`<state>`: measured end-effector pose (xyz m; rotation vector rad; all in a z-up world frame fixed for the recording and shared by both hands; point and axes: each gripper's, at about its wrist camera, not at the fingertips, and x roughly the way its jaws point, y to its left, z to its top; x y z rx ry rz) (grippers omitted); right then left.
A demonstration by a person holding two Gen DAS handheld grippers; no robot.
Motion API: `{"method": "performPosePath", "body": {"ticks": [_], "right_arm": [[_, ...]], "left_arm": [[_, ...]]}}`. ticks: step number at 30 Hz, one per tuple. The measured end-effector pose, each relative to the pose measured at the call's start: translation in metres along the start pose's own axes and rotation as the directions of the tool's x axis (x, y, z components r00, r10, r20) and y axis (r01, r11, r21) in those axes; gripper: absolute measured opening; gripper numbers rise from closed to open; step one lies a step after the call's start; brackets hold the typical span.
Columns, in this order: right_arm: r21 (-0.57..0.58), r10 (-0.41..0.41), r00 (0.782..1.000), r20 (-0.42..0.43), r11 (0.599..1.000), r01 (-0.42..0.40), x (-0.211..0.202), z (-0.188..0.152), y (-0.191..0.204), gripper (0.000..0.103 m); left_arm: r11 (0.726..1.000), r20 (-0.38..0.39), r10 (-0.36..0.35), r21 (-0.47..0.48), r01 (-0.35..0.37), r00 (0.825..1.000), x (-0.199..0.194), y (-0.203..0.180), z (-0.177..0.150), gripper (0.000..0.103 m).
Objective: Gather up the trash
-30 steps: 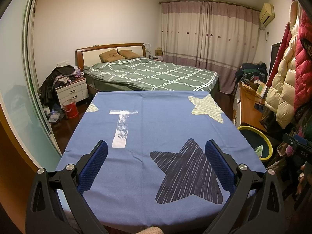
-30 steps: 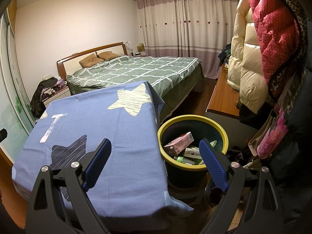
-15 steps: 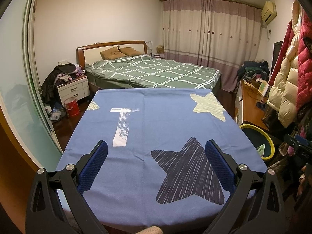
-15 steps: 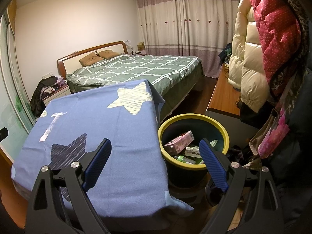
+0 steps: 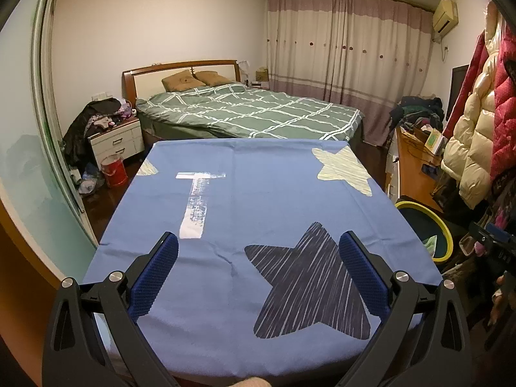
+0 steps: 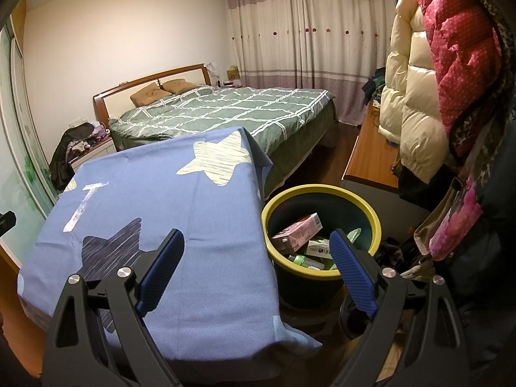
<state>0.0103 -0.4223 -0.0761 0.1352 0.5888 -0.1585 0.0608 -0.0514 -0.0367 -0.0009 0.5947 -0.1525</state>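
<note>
A dark bin with a yellow rim (image 6: 322,190) stands on the floor at the right of a table under a blue star-print cloth (image 6: 167,200). Inside it lie a pink box (image 6: 298,235), a white carton (image 6: 317,247) and a green bottle (image 6: 300,260). My right gripper (image 6: 256,242) hovers open over the table's right edge and the bin, nothing between its blue pads. In the left wrist view my left gripper (image 5: 258,245) stands open above the cloth (image 5: 251,193), holding nothing; the bin's rim (image 5: 446,235) shows at the right.
A bed with a green checked cover (image 5: 251,113) lies behind the table. A white nightstand (image 5: 117,140) piled with clothes and a red bucket (image 5: 113,170) stand at the left. A wooden desk (image 6: 371,158) and hanging puffer coats (image 6: 416,96) crowd the right side.
The left wrist view has tilted slightly, so the table and bed sit a little lower in it. The right gripper's view is the same. Both grippers remain open.
</note>
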Motion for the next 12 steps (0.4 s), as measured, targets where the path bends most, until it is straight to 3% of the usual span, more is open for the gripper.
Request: {"method": "performPosePath", "body": {"ticks": [4,10,12], "right_arm": [[-0.002,0.004,1.0,-0.01,1.0,-0.004,0.01,0.007,-0.002,0.087],[-0.024,0.067,0.996,-0.066,0.997,-0.069,0.059,0.031,0.016,0.09],[-0.046,0.102,0.987,-0.12,0.993,-0.109,0.095,0.042,0.034,0.09]], "left_arm": [[1.0,-0.029,-0.018,-0.006,0.018,0.999,0.018,0.002,0.007,0.098],[0.998,-0.111,0.058,0.008,-0.057,0.992,0.095,0.019,0.024,0.098],[0.995,-0.137,0.1,0.004,-0.1,0.986,0.132,0.031,0.028,0.098]]}}
